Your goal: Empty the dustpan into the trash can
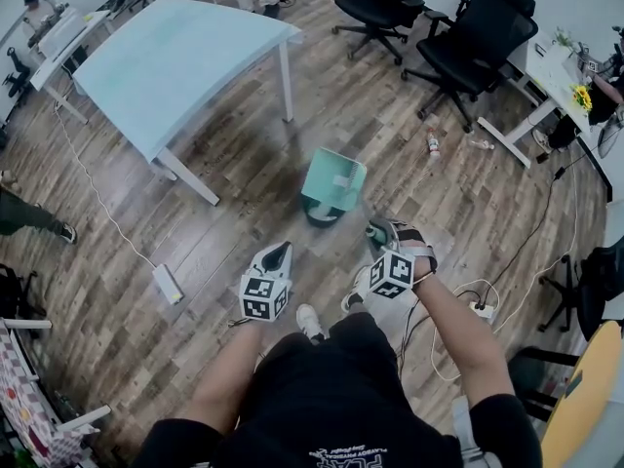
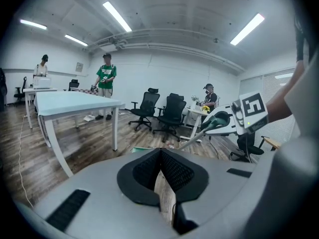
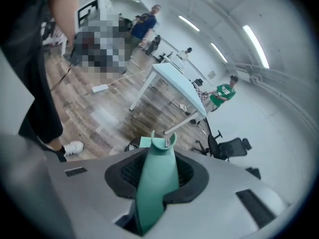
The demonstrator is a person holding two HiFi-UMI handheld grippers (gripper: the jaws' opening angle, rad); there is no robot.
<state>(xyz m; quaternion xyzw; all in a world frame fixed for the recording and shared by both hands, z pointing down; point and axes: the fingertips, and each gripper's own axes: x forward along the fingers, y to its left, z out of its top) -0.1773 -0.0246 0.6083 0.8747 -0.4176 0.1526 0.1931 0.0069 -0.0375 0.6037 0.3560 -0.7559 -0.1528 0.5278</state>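
Note:
In the head view the teal dustpan (image 1: 334,181) hangs tipped over the dark round trash can (image 1: 322,214) on the wooden floor. My right gripper (image 1: 382,238) is shut on the dustpan's green handle (image 1: 376,230), just right of the can. In the right gripper view that handle (image 3: 155,179) runs out between the pads toward the dustpan (image 3: 145,142) and the can's rim (image 3: 131,144). My left gripper (image 1: 277,253) hovers left of the can, shut and holding nothing. Its pads (image 2: 175,171) meet at the tips, and from there I see the handle (image 2: 217,120).
A white table (image 1: 185,57) stands at the back left and black office chairs (image 1: 473,37) at the back right. A power strip (image 1: 166,283) with its cord lies to the left, a bottle (image 1: 433,144) and cables (image 1: 473,305) to the right. People stand by far desks.

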